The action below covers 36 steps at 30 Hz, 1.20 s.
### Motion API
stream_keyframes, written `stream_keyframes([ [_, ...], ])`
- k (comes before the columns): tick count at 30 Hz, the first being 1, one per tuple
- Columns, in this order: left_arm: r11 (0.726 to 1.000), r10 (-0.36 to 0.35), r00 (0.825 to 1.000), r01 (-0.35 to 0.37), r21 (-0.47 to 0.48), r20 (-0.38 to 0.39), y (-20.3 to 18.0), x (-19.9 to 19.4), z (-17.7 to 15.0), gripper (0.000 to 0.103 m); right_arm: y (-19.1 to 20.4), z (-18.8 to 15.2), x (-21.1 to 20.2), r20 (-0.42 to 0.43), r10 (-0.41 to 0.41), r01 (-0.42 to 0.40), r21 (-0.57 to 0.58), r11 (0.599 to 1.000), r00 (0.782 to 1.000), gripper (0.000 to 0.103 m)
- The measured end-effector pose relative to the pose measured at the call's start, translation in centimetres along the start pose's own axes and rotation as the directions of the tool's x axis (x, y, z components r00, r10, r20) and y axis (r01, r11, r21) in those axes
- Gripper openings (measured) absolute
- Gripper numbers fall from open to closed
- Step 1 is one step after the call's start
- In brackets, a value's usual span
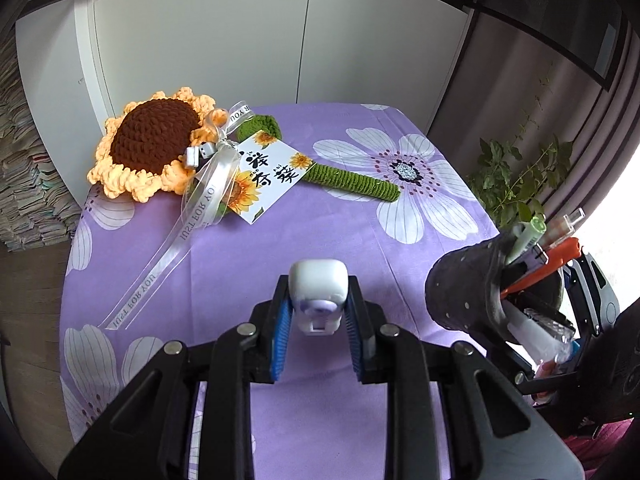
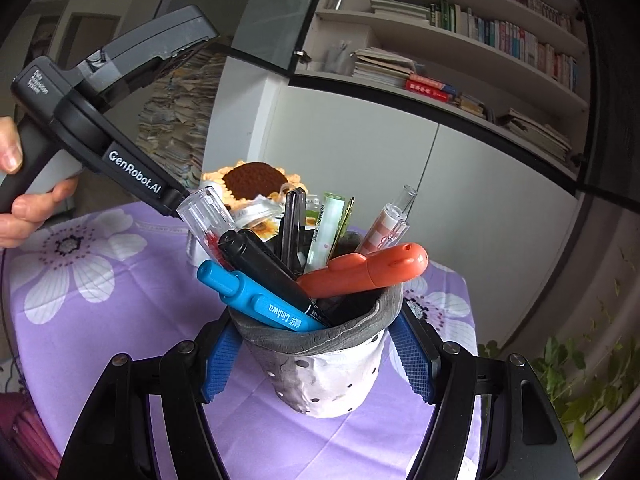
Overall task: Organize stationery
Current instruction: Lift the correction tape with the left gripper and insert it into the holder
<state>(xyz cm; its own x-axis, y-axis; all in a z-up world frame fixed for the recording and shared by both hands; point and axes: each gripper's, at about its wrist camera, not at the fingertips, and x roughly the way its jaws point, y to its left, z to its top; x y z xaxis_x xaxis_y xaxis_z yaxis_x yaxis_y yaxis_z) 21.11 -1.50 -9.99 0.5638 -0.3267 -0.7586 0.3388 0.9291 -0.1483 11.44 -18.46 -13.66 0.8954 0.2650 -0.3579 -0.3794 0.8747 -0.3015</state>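
The left tongs (image 1: 318, 312) pinch a small white correction-tape case (image 1: 318, 294) above the purple table (image 1: 248, 248); right of it, the right tongs (image 2: 316, 354) clasp a grey pen holder (image 2: 328, 372) crammed with pens, tilted; beyond it lies a crocheted sunflower (image 1: 154, 140).
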Motion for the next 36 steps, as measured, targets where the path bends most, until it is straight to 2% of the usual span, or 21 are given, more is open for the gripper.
stream_keyframes([
  [7, 1.000, -0.013, 0.999, 0.013, 0.002, 0.032, 0.5, -2.0, 0.2, 0.023, 1.1, 0.6, -0.5, 0.021, 0.012, -0.012, -0.015, 1.000, 1.000, 0.072],
  [10, 0.998, -0.058, 0.996, 0.057, 0.022, 0.070, 0.1, -4.1, 1.1, 0.023, 1.3, 0.6, 0.0, 0.008, 0.027, -0.027, -0.002, 1.000, 1.000, 0.072],
  [13, 0.991, -0.125, 0.986, 0.120, 0.052, 0.107, -0.8, -6.2, 2.2, 0.023, 0.4, 0.5, 1.1, -0.011, 0.097, -0.096, 0.079, 0.992, 0.995, 0.072],
  [15, 0.986, -0.155, 0.980, 0.147, 0.074, 0.124, -1.7, -7.1, 2.9, 0.023, -0.6, 0.2, 2.1, -0.023, 0.156, -0.150, 0.173, 0.973, 0.987, 0.072],
  [18, 0.978, -0.194, 0.972, 0.181, 0.101, 0.136, -3.4, -7.6, 4.0, 0.023, -1.8, -0.5, 3.6, -0.045, 0.203, -0.184, 0.272, 0.945, 0.978, 0.072],
  [21, 0.968, -0.235, 0.963, 0.219, 0.125, 0.132, -5.0, -7.4, 4.8, 0.023, -2.2, -0.8, 4.4, -0.073, 0.219, -0.188, 0.300, 0.935, 0.973, 0.072],
  [25, 0.946, -0.301, 0.951, 0.286, 0.154, 0.079, -7.3, -6.0, 5.2, 0.023, -2.2, -0.7, 4.7, -0.079, 0.246, -0.212, 0.304, 0.929, 0.966, 0.072],
  [31, 0.955, -0.242, 0.970, 0.237, 0.176, 0.011, -8.7, -2.9, 4.0, 0.023, -2.6, -1.0, 4.6, -0.071, 0.255, -0.221, 0.320, 0.922, 0.964, 0.072],
  [34, 0.956, -0.255, 0.967, 0.253, 0.146, -0.006, -8.2, -2.2, 3.9, 0.023, -2.8, -1.1, 4.7, -0.070, 0.263, -0.226, 0.327, 0.917, 0.962, 0.072],
  [36, 0.961, -0.236, 0.972, 0.233, 0.148, 0.003, -8.2, -2.2, 4.0, 0.023, -2.8, -1.1, 4.7, -0.068, 0.265, -0.229, 0.329, 0.916, 0.962, 0.072],
])
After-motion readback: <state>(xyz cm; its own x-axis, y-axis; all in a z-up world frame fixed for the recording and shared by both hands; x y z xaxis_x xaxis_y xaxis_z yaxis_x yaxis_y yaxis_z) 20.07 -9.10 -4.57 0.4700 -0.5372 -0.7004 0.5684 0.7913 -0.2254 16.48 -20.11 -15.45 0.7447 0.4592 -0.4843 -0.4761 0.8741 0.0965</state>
